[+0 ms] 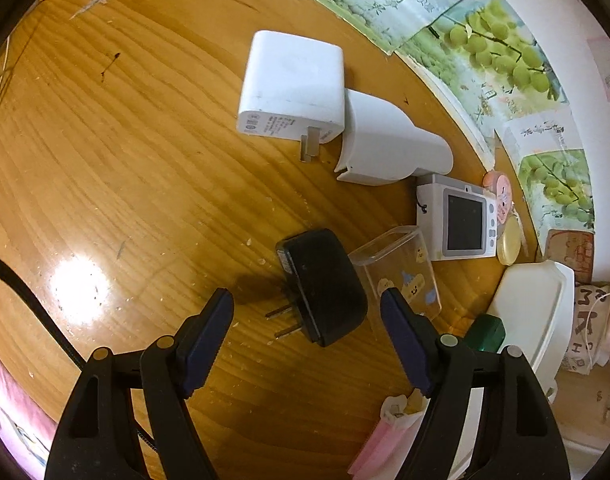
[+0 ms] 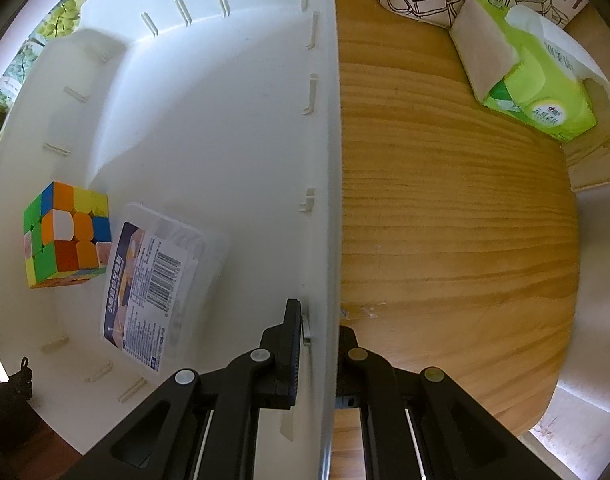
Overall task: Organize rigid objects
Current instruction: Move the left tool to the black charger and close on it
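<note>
- Left gripper [image 1: 307, 314]: jaws spread wide and empty, pointing steeply down at the wooden table [image 1: 125, 160].
- Black charger [image 1: 321, 284]: lies flat on the table between the two open fingers and slightly beyond their tips, prongs pointing toward the left finger [image 1: 209, 336]. No pad touches it.
- White charger [image 1: 293, 84]: lies farther away on the table, prongs facing the camera, touching a white plastic bottle-shaped piece [image 1: 389, 144] on its side.
- Small white camera [image 1: 457, 216]: sits near the table edge, just beside a clear plastic cup [image 1: 401, 268] that lies on its side next to the black charger.
- Right gripper [image 2: 317, 320]: clenched on the side wall of the white bin [image 2: 225, 120], one finger inside, one outside.
- Bin contents: a puzzle cube [image 2: 65, 236] and a clear labelled box [image 2: 157, 280], side by side on the floor of the bin.
- Tissue pack [image 2: 533, 72]: on the table, well apart from the bin.
</note>
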`<state>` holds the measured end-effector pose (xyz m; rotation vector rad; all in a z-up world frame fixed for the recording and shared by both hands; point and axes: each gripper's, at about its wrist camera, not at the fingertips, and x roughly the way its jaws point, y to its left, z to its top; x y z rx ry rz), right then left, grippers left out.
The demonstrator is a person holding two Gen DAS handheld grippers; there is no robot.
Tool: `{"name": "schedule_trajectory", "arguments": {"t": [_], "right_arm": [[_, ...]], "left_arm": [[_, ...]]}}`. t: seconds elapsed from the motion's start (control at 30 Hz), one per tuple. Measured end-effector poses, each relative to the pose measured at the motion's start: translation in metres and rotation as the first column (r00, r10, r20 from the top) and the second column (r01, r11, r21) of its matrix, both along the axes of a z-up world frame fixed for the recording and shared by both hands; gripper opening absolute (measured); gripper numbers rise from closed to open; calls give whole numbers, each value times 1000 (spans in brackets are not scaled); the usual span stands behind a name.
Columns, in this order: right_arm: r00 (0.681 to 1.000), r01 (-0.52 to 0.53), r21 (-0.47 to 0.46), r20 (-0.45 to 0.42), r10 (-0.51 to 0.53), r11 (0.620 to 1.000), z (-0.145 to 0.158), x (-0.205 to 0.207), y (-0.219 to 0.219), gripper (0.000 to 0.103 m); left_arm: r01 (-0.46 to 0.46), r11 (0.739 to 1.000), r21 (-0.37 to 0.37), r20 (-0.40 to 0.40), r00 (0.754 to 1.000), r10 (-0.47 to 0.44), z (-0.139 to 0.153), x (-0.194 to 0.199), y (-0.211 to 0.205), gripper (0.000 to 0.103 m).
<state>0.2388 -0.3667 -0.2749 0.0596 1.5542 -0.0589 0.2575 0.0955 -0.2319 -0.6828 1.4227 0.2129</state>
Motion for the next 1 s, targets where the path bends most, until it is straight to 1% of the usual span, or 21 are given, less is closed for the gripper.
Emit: {"name": "schedule_trajectory", "arguments": {"t": [0.27,0.4,0.6,0.73,0.83,1.0], "right_arm": [[1000,11,-6,1,-11,1000,-1,2,-1,8],[1000,15,-8,1,-15,1000,-1,3,0,8],[1000,17,-7,1,-17,1000,2,8,-1,8],[1000,13,-11,0,-13,1000,2,9,1,8],[1000,11,-13,0,-11,1000,1,9,4,8],[1000,7,-17,-1,-7,1000,1,10,8,8]], "left_arm": [[19,1000,-7,12,1000,-19,0,12,-6,78],[20,1000,-23,24,1000,-19,0,16,-8,74],[25,999,-24,7,1000,-24,-1,13,-10,68],[15,1000,4,-22,1000,-15,-1,7,-8,62],[9,1000,-13,-29,1000,-9,-3,2,-2,63],[20,1000,5,-22,1000,-19,-2,6,-4,62]]}}
